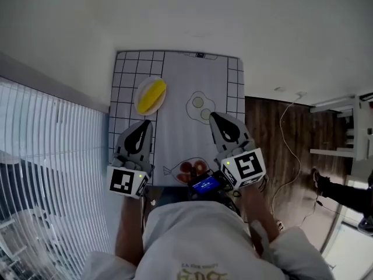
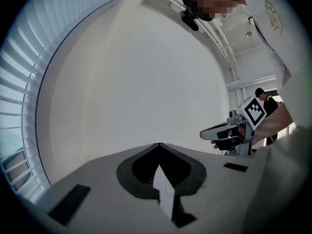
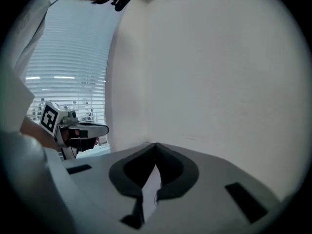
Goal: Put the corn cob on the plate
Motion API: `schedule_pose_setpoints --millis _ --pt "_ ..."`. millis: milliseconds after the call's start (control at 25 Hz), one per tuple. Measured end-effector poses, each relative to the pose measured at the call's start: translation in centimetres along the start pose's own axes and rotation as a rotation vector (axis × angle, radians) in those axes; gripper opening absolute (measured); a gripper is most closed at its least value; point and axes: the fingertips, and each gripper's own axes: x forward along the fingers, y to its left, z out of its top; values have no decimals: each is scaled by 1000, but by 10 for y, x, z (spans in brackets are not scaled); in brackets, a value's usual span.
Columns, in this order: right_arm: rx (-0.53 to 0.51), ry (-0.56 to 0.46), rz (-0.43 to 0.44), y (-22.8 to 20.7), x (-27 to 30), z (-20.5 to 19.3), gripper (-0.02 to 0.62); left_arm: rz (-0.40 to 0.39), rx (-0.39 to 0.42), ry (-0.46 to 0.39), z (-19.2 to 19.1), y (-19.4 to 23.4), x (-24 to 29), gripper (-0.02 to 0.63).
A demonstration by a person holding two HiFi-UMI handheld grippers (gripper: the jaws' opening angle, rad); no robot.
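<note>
from the head view the corn cob (image 1: 152,94) lies on the plate (image 1: 139,100), at the far left of the gridded mat (image 1: 175,133). it sits lengthwise inside the rim, and nothing is touching it. as i judge it, the placing is done.

the left tongs (image 1: 146,122) hang above the near left part of the mat, on the near side of the plate and clear of it. in the left gripper view the tips (image 2: 159,144) meet with nothing between them, so that pair is closed and empty. past them i see only the pale wall (image 2: 136,82), so they point roughly level and not down at the mat.

the right tongs (image 1: 213,115) are over the near right part of the mat, close to the printed egg outline (image 1: 199,107), well apart from the plate. in the right gripper view the jaws (image 3: 156,144) are also pressed together on nothing, with the same bare wall ahead and window blinds (image 3: 73,57) off to one side.

what is left looks like very little. the corn is where the task wants it and both pairs of tongs are free of it. i would only check that the cob rests steady and does not roll toward the plate's edge. from this height i cannot tell how deep the plate is.
</note>
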Motion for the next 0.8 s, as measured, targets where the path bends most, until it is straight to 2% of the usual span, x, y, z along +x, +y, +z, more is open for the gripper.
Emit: schedule_pose_setpoints --millis 440,800 --pt "-14 -22 -24 -13 -27 4 6 6 -7 -13 8 -21 1 9" --pt "3 -17 -45 -20 -28 0 6 12 1 -9 8 -14 -1 9"
